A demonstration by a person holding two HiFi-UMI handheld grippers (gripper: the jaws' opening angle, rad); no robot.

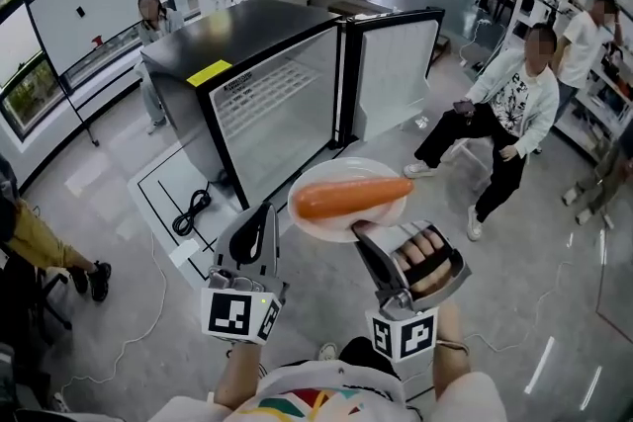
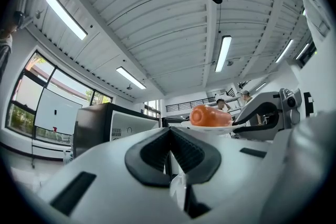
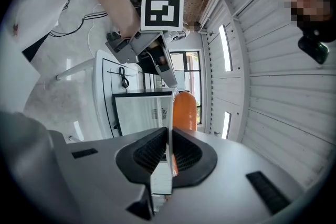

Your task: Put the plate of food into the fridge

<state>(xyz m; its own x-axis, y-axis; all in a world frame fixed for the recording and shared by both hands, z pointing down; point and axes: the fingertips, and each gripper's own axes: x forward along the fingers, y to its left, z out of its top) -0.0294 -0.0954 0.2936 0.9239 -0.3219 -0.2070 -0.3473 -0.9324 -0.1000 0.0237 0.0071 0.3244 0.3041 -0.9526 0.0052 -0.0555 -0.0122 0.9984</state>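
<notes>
A white plate (image 1: 341,212) carrying a long orange sausage (image 1: 353,197) hangs in the air in front of the black fridge (image 1: 237,44). My right gripper (image 1: 362,232) is shut on the plate's near rim, which runs edge-on between the jaws in the right gripper view (image 3: 168,131), the sausage (image 3: 185,110) beyond it. My left gripper (image 1: 263,212) floats just left of the plate with its jaws shut and nothing held. In the left gripper view, the plate (image 2: 207,126) shows to the right. The fridge door (image 1: 396,69) stands open, and wire shelves (image 1: 265,89) show inside.
A seated person (image 1: 504,104) is right of the fridge door and others stand behind. Another person (image 1: 153,15) sits behind the fridge at the left, and legs (image 1: 45,247) reach in from the left edge. A black cable (image 1: 193,208) lies on the floor by the fridge.
</notes>
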